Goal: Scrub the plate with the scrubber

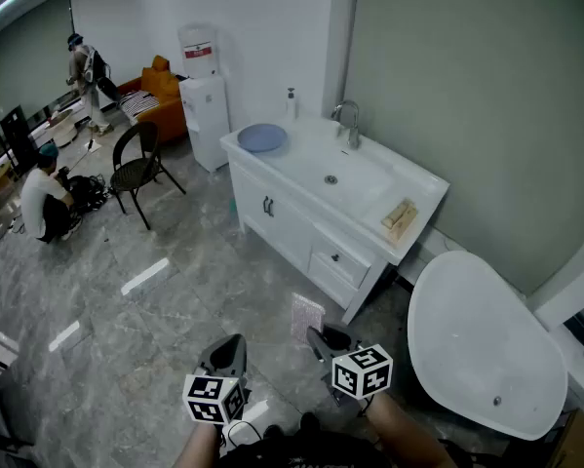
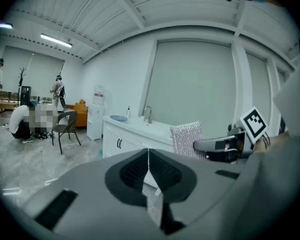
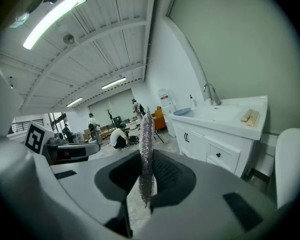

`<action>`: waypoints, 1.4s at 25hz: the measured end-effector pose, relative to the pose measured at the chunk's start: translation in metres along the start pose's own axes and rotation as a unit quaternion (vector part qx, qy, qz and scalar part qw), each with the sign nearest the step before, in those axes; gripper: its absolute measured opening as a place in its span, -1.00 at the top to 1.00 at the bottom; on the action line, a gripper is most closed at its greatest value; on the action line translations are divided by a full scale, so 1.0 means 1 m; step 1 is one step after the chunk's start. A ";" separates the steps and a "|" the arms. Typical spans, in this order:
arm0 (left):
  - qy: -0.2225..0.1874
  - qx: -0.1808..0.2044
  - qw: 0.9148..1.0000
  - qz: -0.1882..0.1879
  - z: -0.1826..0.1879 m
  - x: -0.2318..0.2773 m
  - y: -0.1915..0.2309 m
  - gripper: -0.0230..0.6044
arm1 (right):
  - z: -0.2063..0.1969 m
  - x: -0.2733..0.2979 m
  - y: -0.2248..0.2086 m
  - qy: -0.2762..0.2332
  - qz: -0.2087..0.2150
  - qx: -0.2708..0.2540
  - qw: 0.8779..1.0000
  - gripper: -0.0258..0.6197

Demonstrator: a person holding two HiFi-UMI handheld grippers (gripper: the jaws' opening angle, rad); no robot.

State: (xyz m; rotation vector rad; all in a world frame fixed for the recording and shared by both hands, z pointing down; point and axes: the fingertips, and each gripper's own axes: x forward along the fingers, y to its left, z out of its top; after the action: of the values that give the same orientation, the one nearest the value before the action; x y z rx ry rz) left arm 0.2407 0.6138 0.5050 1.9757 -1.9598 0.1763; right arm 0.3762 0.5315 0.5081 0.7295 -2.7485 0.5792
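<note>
A round blue plate (image 1: 261, 137) lies on the left end of the white vanity counter (image 1: 272, 164), far ahead of both grippers. My right gripper (image 1: 316, 334) is shut on a silvery mesh scrubber (image 1: 306, 315), held over the floor in front of the vanity. The right gripper view has the scrubber (image 3: 146, 154) standing edge-on between the jaws, the plate (image 3: 182, 112) far beyond. My left gripper (image 1: 231, 344) hangs beside it, shut and empty. In the left gripper view, the jaws of the left gripper (image 2: 148, 156) meet in a thin line; the scrubber (image 2: 186, 139) and plate (image 2: 118, 118) show ahead.
The vanity has a sink basin (image 1: 342, 178), a faucet (image 1: 348, 123), a soap bottle (image 1: 291, 102) and a wooden block (image 1: 401, 216). A white bathtub (image 1: 486, 344) stands at the right. A black chair (image 1: 137, 164), a water dispenser (image 1: 202, 105) and two people stand further left.
</note>
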 end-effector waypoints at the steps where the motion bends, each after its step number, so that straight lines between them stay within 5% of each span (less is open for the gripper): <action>1: 0.002 -0.002 1.000 -0.002 -0.002 0.001 0.000 0.87 | -0.001 0.001 -0.001 0.001 0.001 0.000 1.000 0.69; 13: 0.018 -0.012 1.000 -0.002 -0.003 0.023 0.004 0.87 | -0.006 0.009 -0.017 0.017 0.004 -0.012 1.000 0.69; 29: 0.027 -0.008 1.000 -0.006 -0.017 0.046 -0.040 0.87 | 0.003 0.006 -0.048 0.000 0.091 0.010 0.996 0.69; 35: 0.022 -0.025 0.999 0.009 -0.013 0.059 -0.022 0.87 | -0.005 0.019 -0.065 0.023 0.077 0.007 0.997 0.69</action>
State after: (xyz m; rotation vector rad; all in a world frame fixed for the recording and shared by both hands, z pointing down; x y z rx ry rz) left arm 0.2667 0.5619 0.5332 1.9073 -1.9359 0.1713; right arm 0.3943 0.4733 0.5392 0.5036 -2.7761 0.6400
